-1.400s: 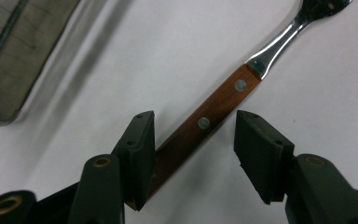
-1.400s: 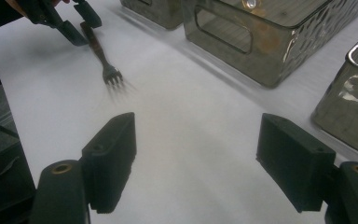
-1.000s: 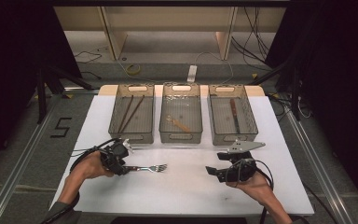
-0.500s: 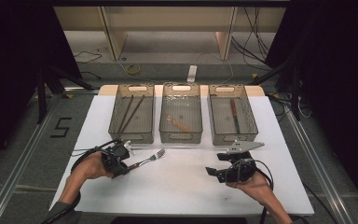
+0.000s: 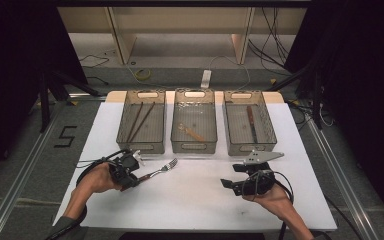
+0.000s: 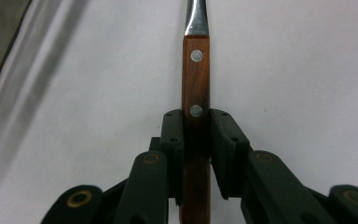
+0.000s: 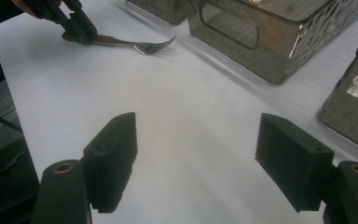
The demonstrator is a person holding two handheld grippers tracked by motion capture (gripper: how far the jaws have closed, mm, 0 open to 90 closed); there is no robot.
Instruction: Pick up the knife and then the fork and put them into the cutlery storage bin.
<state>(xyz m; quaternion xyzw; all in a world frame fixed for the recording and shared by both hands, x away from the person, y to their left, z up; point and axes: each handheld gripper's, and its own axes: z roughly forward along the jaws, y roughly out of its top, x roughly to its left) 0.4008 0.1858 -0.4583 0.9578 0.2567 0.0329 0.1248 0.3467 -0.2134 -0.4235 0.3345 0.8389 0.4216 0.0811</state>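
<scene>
Here, three mesh bins are ranged side by side; two sticks, a wooden utensil and a knife are contained; the fork is clamped, jaws just closed, by the left gripper above the table; the right gripper is held agape.

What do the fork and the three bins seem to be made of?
Fork: the handle looks like reddish-brown wood, matte, with visible grain and two pale metal rivets; the neck and tines are shiny, probably steel. Bins: probably clear, smoke-tinted plastic, since the contents show through the glossy walls; the dimpled surface could also suggest fine mesh.
</scene>
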